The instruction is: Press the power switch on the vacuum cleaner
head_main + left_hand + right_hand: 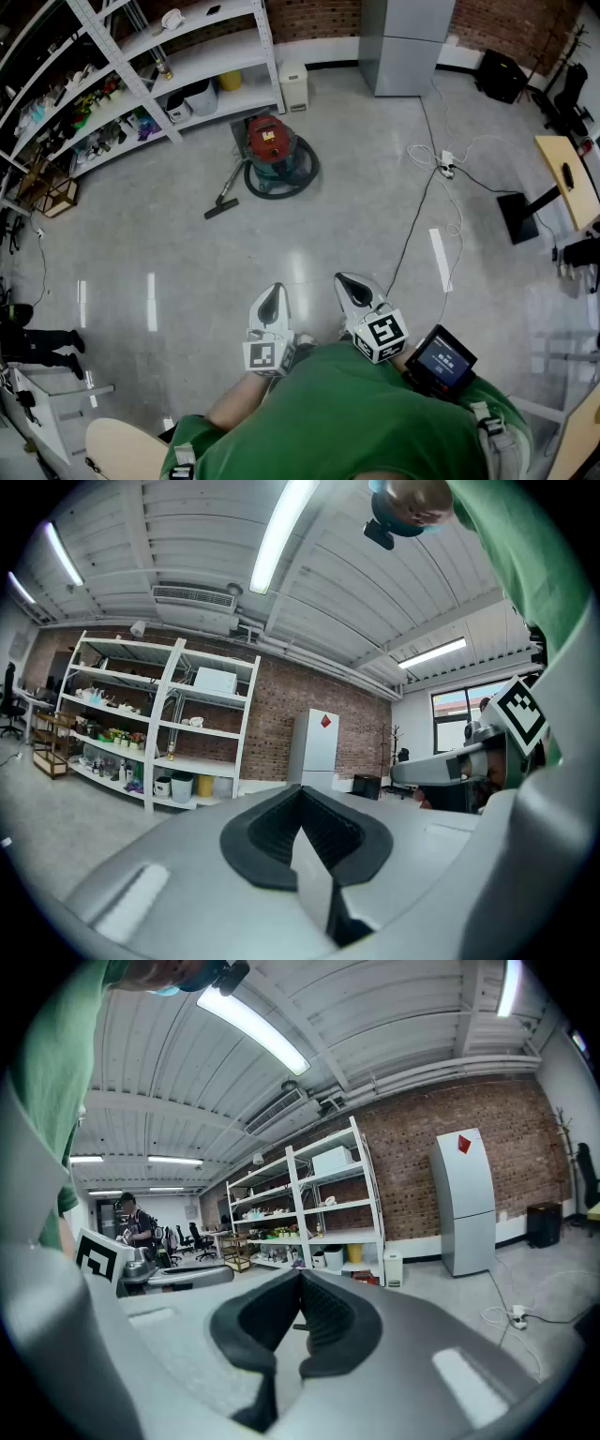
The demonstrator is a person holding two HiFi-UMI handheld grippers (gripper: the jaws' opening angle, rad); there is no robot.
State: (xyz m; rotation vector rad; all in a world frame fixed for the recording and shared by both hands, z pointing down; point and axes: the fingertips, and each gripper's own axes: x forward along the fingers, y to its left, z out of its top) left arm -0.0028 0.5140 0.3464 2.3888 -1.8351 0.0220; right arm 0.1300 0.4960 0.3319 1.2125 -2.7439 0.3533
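Observation:
The vacuum cleaner [271,150] stands on the floor far ahead, in front of the shelves. It has a red lid and a teal hose coiled round its base, and its wand and floor nozzle [221,202] lie to its left. Its switch is too small to make out. Both grippers are held close to my body, well short of it. My left gripper [273,292] [302,791] is shut with nothing in it. My right gripper [349,281] [302,1277] is also shut and empty. In the right gripper view a red bit of the vacuum cleaner [368,1277] peeps over the jaw.
White shelving [141,84] full of small items runs along the back left, with a white box [293,86] beside it. A grey cabinet [403,42] stands at the back. A cable and power strip [446,165] trail across the floor on the right. A person [28,342] stands at the left edge.

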